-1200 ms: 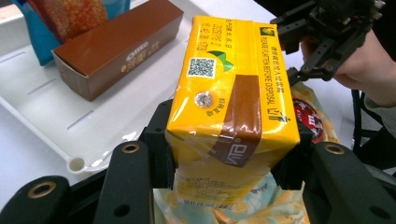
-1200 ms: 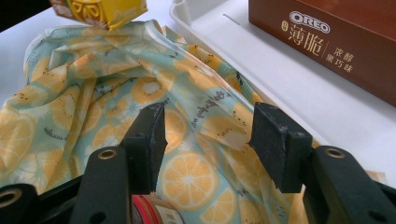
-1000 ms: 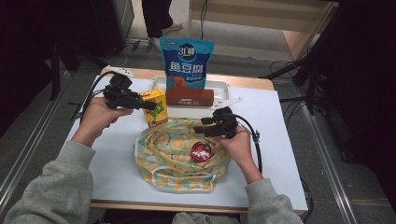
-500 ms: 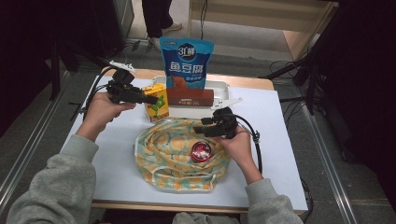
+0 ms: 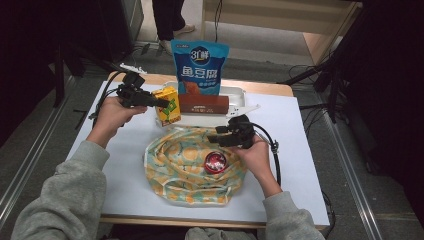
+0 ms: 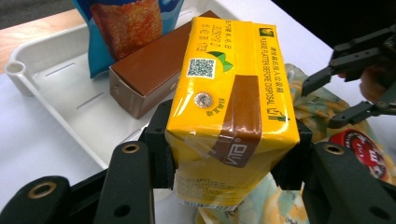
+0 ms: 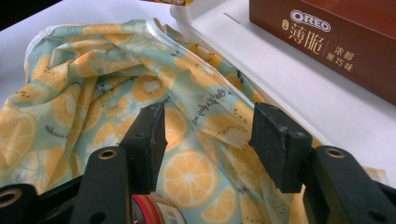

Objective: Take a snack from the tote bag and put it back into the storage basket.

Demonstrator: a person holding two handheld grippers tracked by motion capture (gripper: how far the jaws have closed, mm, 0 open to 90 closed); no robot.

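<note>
Gripping one yellow juice carton (image 6: 232,112), the left hand-held gripper (image 5: 159,103) has carried it rightward to the white tray's (image 5: 236,94) left edge. Right hand-held gripper (image 7: 208,135) stays open over one fruit-print bag (image 5: 175,160); one red-lidded can (image 5: 215,162), one brown box (image 5: 203,104), one blue pouch (image 5: 199,67).

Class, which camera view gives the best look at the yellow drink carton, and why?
The left gripper view: the yellow drink carton is close up, clamped in the left gripper, its print and foil straw hole clear. In the high view it is small. In the right gripper view a yellow sliver at the top edge may be it.
</note>
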